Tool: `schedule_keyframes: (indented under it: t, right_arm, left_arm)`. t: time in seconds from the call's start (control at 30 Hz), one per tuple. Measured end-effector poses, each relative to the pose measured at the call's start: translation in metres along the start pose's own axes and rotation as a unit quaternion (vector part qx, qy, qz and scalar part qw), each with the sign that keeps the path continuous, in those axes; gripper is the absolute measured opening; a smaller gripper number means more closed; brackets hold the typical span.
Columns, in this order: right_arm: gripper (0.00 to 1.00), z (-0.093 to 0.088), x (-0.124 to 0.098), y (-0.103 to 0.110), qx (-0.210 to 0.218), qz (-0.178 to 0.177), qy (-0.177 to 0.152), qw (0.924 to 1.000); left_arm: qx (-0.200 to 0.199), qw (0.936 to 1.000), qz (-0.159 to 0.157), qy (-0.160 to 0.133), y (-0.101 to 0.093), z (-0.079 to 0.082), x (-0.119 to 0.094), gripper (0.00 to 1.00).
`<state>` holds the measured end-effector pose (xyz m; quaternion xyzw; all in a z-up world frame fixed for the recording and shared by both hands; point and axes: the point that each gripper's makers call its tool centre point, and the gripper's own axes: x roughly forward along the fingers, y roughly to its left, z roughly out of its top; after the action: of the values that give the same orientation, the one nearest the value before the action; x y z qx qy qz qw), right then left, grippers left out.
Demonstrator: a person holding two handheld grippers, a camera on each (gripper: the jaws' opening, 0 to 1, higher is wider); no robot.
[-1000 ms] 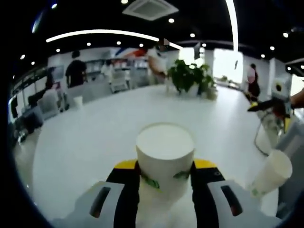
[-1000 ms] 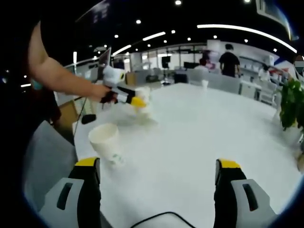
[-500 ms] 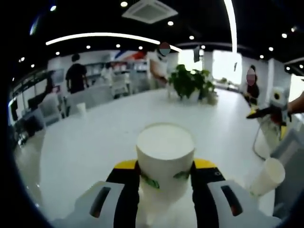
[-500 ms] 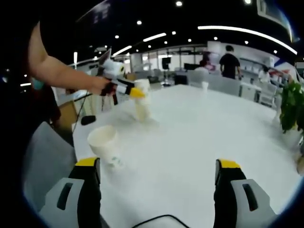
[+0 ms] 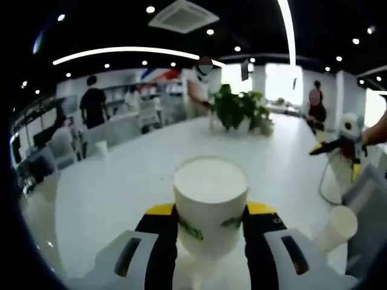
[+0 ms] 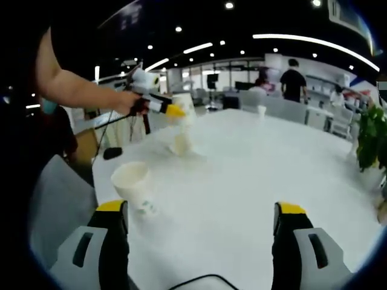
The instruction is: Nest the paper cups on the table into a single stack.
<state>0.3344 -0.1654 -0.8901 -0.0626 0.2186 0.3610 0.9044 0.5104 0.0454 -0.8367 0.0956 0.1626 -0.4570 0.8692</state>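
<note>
In the left gripper view my left gripper [image 5: 210, 212] is shut on a white paper cup [image 5: 210, 190] with green print. In the right gripper view that same gripper [image 6: 174, 110] holds this cup [image 6: 184, 101] in the air, straight above a second cup [image 6: 181, 144] standing on the white table [image 6: 242, 175]. A third cup [image 6: 134, 184] stands tilted near the table's edge, just ahead of my right gripper's left jaw; it is also the cup [image 5: 337, 226] at the right in the left gripper view. My right gripper [image 6: 199, 238] is open with nothing between its jaws.
A small cup [image 6: 261, 110] stands at the table's far side. A potted plant [image 5: 239, 106] stands further along the table. A black cable and a dark object [image 6: 111, 152] lie by the near edge. Chairs and several people are around the table. A person's arm [image 6: 78, 90] holds the left gripper.
My left gripper has risen with its cup, away from the cup that stays on the table. My right gripper has stayed open and in place.
</note>
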Motion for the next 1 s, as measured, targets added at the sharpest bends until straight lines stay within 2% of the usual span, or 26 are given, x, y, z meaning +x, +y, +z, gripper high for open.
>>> schedule_keyframes:
  t: [0.57,1.0]
  right_arm:
    - [0.98,0.004,-0.002,0.002,-0.004,0.001,-0.005,1.0000]
    - [0.98,0.017,-0.005,-0.001,-0.016,-0.003,-0.016,0.9997]
  left_arm:
    - [0.025,0.9995,-0.021,-0.008,-0.015,0.018,-0.001,0.40]
    - [0.041,0.9982,-0.042,-0.012,-0.036,0.033,-0.009,0.40]
